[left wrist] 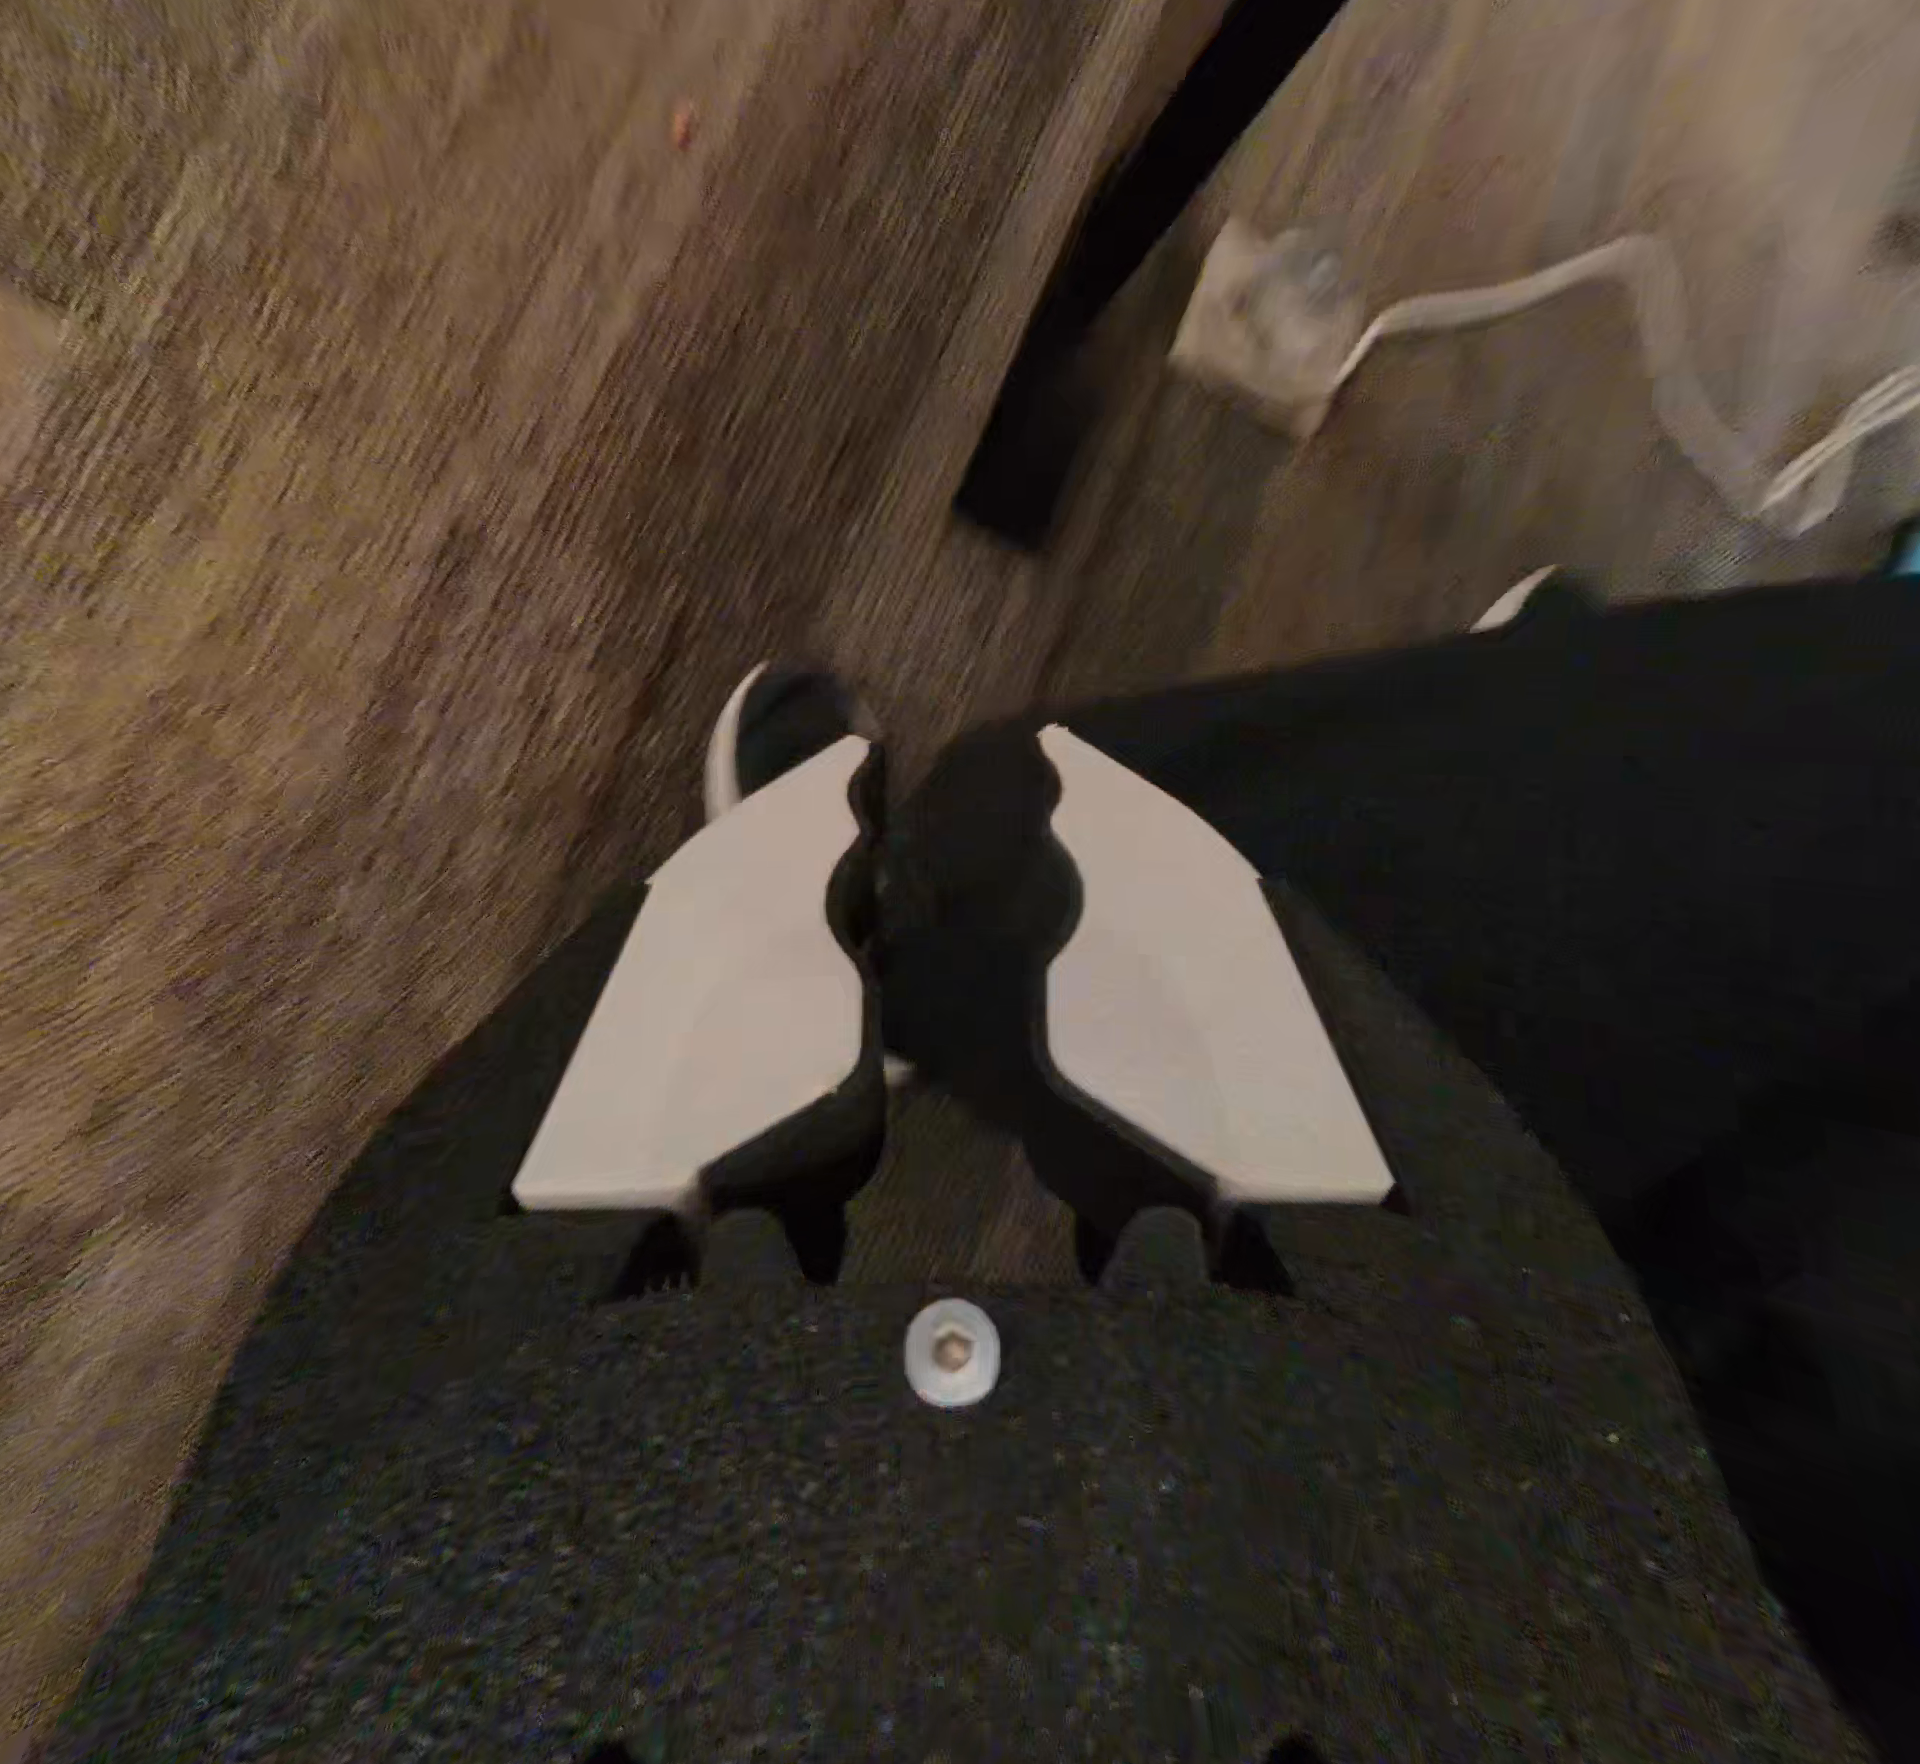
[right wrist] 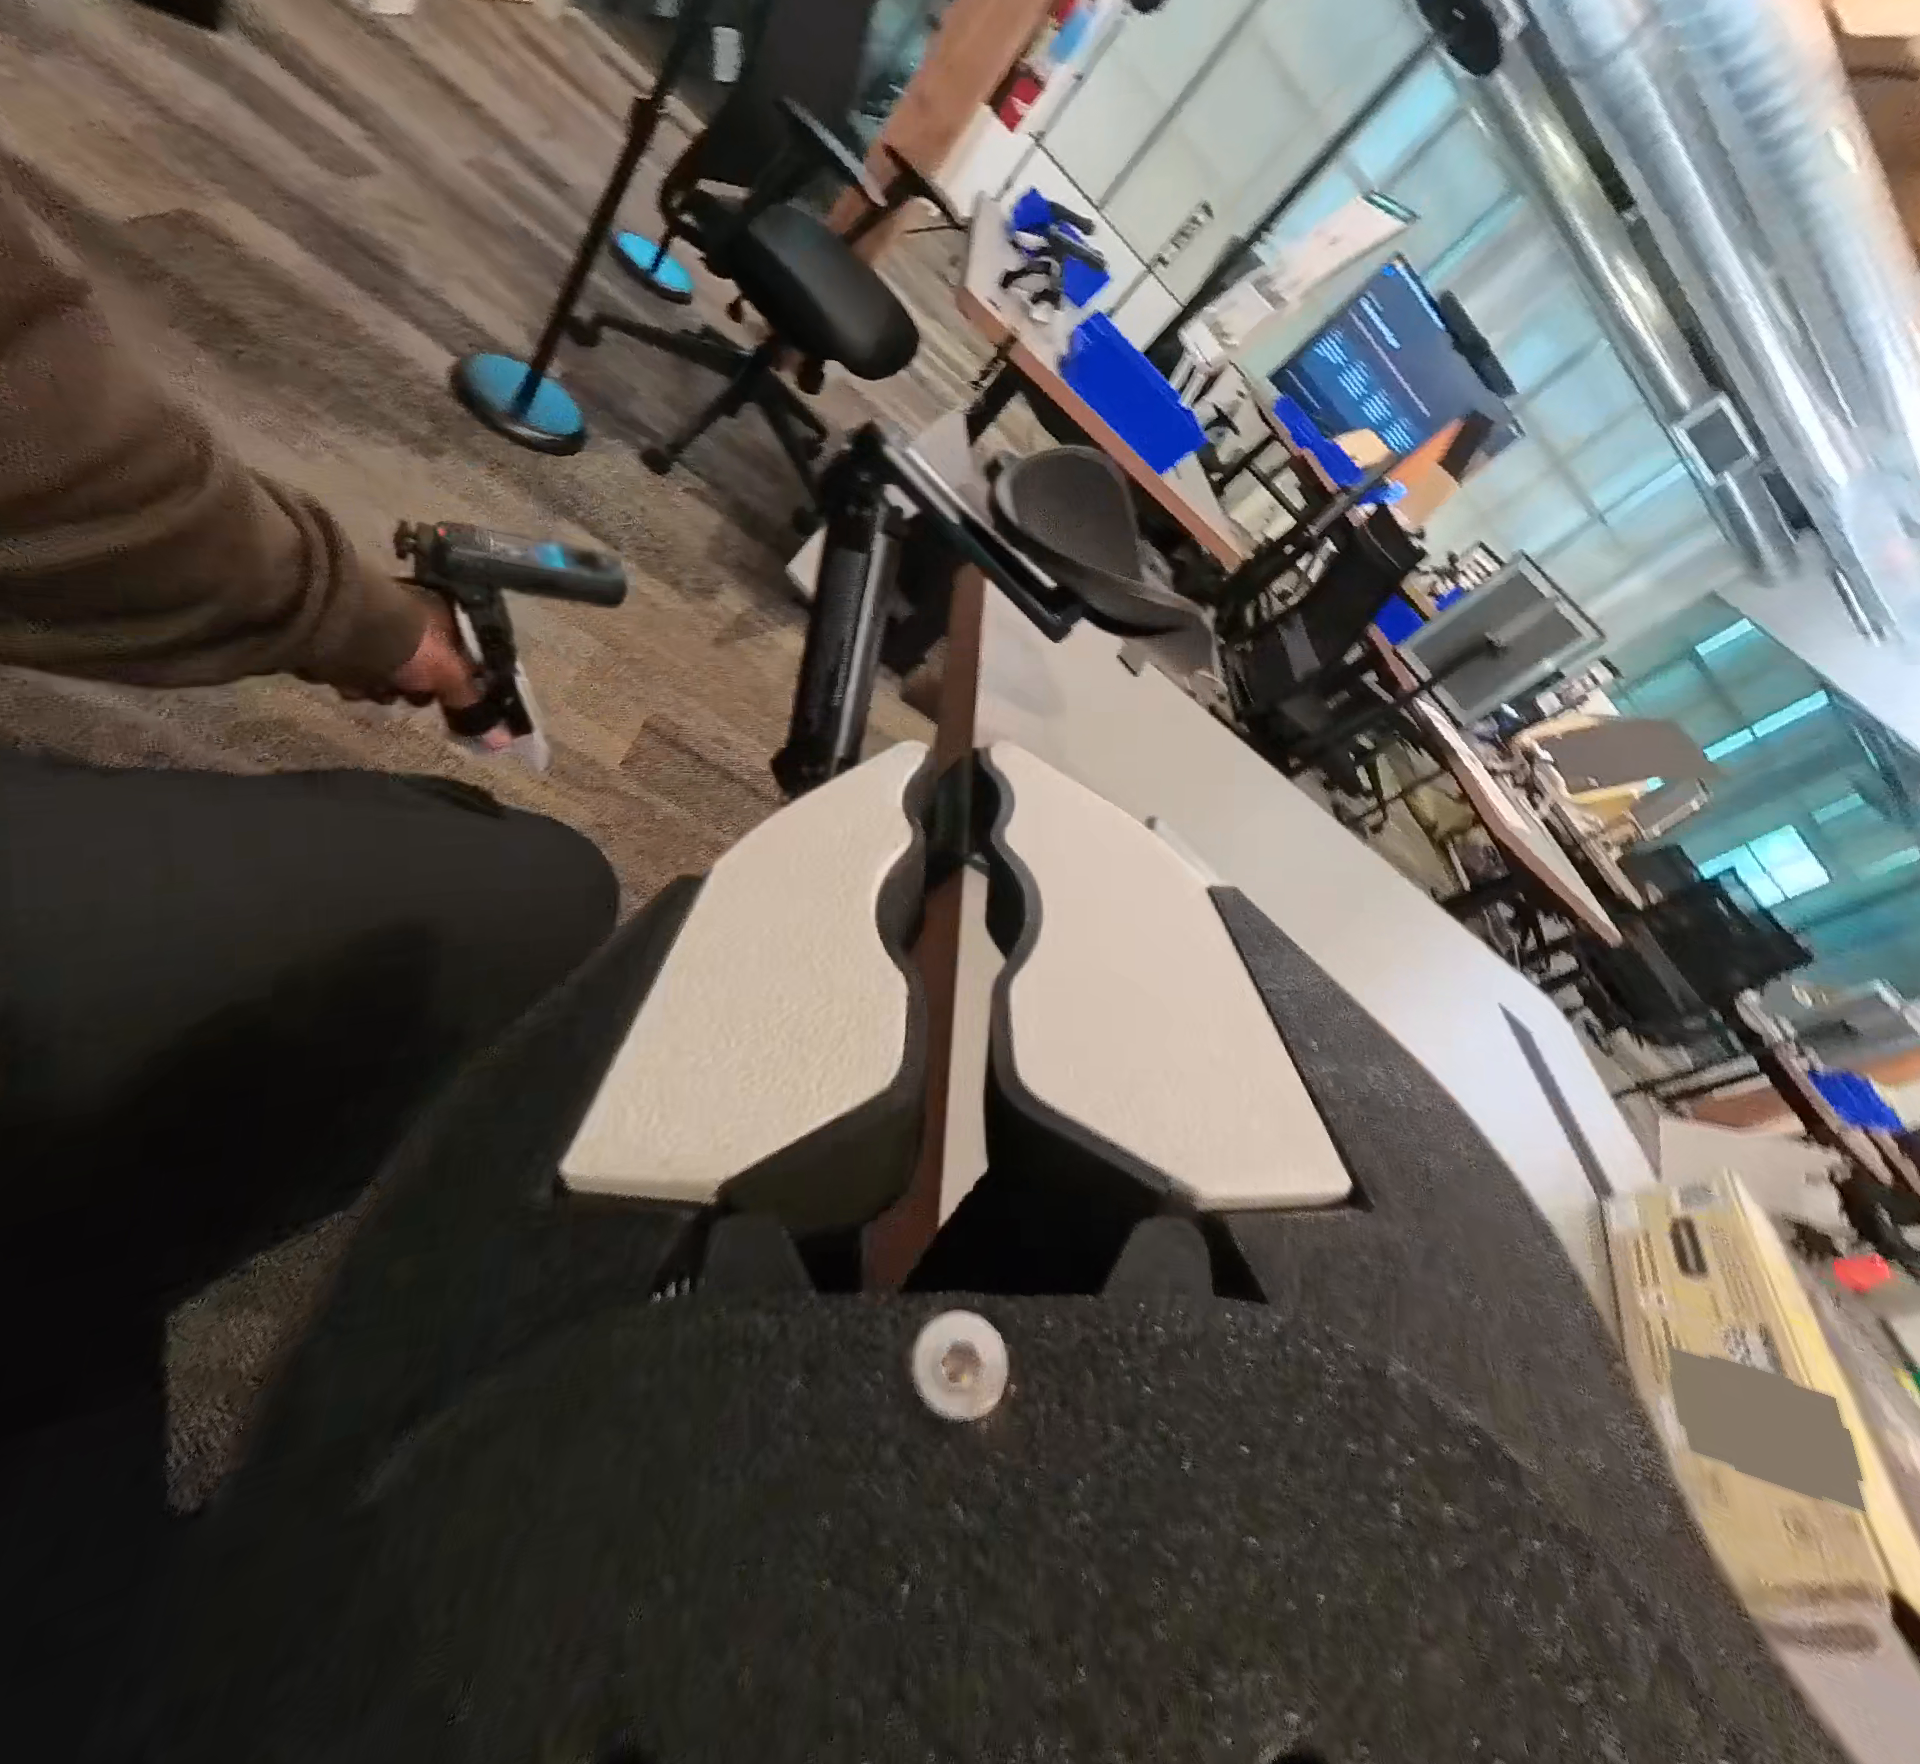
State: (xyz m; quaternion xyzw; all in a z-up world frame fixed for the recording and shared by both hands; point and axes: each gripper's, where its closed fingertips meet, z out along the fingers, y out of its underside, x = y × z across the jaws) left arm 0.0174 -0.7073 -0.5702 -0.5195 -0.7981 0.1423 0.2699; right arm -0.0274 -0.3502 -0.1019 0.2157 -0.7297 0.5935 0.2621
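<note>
My left gripper (left wrist: 958,743) points down at a brown carpet (left wrist: 436,384). Its jaws stand a little apart with nothing between them. A black trouser leg (left wrist: 1507,883) lies just under and to the right of it, and a black shoe with a white sole (left wrist: 758,727) peeks out behind the left finger. My right gripper (right wrist: 958,758) is held level beside a white table (right wrist: 1195,779). Its jaws are closed to a thin slit and hold nothing. The left gripper also shows in the right wrist view (right wrist: 520,738), held low in a hand with a brown sleeve (right wrist: 187,530).
A white power adapter (left wrist: 1268,332) with a cable and a black bar (left wrist: 1143,239) lie on the carpet. A black tripod (right wrist: 842,623), office chairs (right wrist: 821,291), blue-based stands (right wrist: 520,395), tables with blue bins (right wrist: 1132,384) and a yellow cardboard box (right wrist: 1745,1351) show in the right wrist view. Left tips to right tips: about 60 cm.
</note>
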